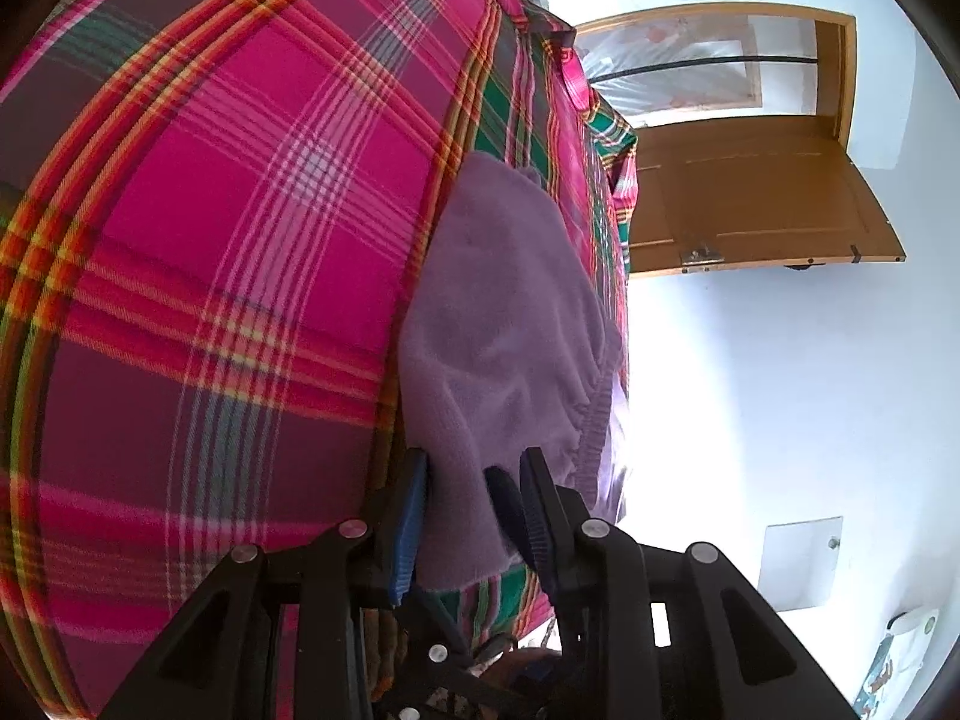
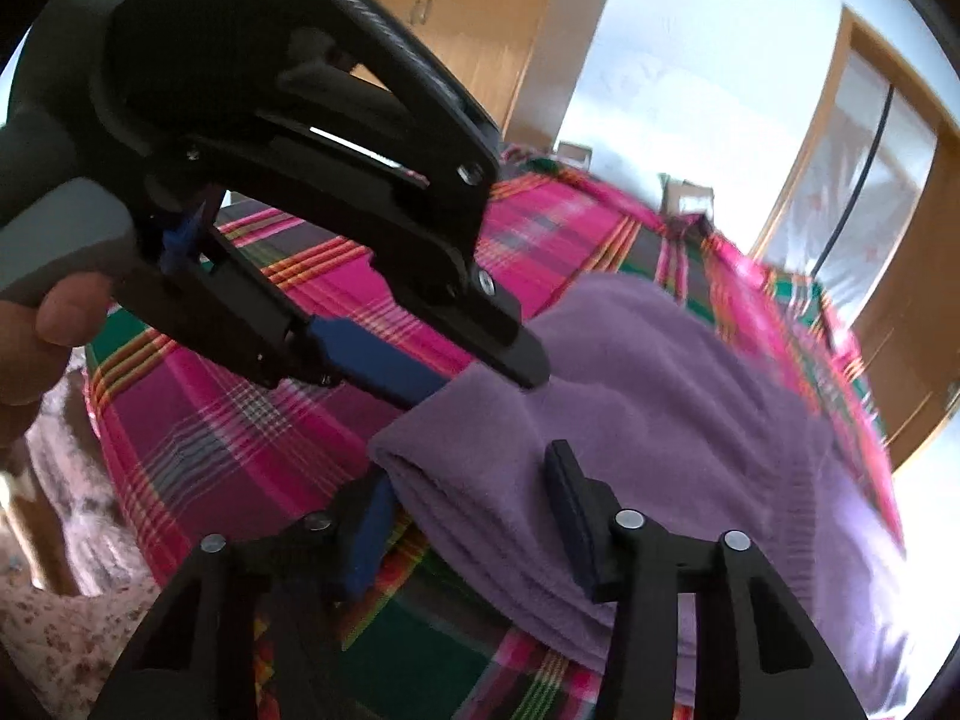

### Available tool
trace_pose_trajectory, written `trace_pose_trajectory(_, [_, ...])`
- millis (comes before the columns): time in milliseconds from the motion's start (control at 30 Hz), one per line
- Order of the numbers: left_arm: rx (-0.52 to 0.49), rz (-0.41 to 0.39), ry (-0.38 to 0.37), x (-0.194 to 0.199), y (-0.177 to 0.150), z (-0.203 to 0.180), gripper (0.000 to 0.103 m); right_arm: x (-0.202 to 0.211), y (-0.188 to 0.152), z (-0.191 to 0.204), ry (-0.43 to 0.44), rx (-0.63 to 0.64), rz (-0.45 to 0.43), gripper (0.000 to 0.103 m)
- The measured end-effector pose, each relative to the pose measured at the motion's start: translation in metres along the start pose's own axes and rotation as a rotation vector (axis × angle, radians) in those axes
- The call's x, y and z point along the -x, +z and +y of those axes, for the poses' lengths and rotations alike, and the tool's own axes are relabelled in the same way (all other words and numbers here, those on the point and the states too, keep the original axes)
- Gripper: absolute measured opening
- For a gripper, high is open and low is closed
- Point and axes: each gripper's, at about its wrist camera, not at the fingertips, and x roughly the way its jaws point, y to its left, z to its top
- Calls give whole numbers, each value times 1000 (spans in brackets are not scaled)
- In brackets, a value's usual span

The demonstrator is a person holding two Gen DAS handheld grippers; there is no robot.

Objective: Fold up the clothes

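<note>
We see a purple garment (image 2: pixel 678 420) lying folded into several layers on a pink plaid cloth (image 1: pixel 240 240) that covers a bed or table; we cannot tell which. The garment sits close to one long edge of that cloth, with its ribbed hem (image 1: pixel 591 420) turned toward the edge.

In the left wrist view, our left gripper (image 1: pixel 474 492) has its two fingers set apart, with a flap of the purple fabric running between them. The blue pad (image 1: pixel 408 516) on one finger lies against the cloth; the fabric between the fingers looks loose, so we take the jaws as spread around it rather than pinched. The right wrist view shows the same tool (image 2: pixel 480 369) from the side, its tips touching the top of the garment's near corner, held by a hand (image 2: pixel 42 336) at the frame's left.

Our right gripper (image 2: pixel 474 510) is spread wide. Its fingers straddle the folded stack at the corner nearest us: one blue pad (image 2: pixel 369 534) sits just beside the layered fold, over the plaid, and the other rests on top of the purple fabric.

Past the far edge of the cloth stand a wooden door (image 1: pixel 762 198) and a white wall (image 1: pixel 780 390).
</note>
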Motion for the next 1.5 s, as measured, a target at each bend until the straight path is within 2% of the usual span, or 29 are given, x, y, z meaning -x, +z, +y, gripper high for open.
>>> trace_pose_trajectory(133, [-11,-67,30,4,4,4,47,-2,-2,-3,0,3,-4,45])
trace_pose_trajectory(167, [-6,-66,33,4,6,6,48,-3,-2,-3,1,1,-4,44])
trace_pose_trajectory(233, [7,-51,29,2,12,8,49,-2,-4,-5,3,-6,-6,33])
trace_pose_trajectory(333, [3,-40,22,1,22,7,50,-3,-3,-10,5,-23,-11,26])
trace_pose_trajectory(467, [-10,-14,5,-6,40,2,55,-4,1,-12,-1,-42,-25,13])
trace_pose_trajectory(1000, [-25,42,-31,-51,86,-24,56,24,0,-21,62,-131,-106,12])
trace_pose_trajectory(1133, [-26,58,-33,-58,89,-22,44,28,-1,-20,63,-138,-110,12])
trace_pose_trajectory(1267, [-8,70,-48,-65,91,-14,25,29,-1,-18,62,-141,-104,12])
trace_pose_trajectory(1367, [-21,62,-59,-63,93,-11,18,29,1,-14,61,-133,-98,12])
trace_pose_trajectory(1500, [-45,50,-56,-55,95,-12,17,33,6,-1,61,-111,-98,11])
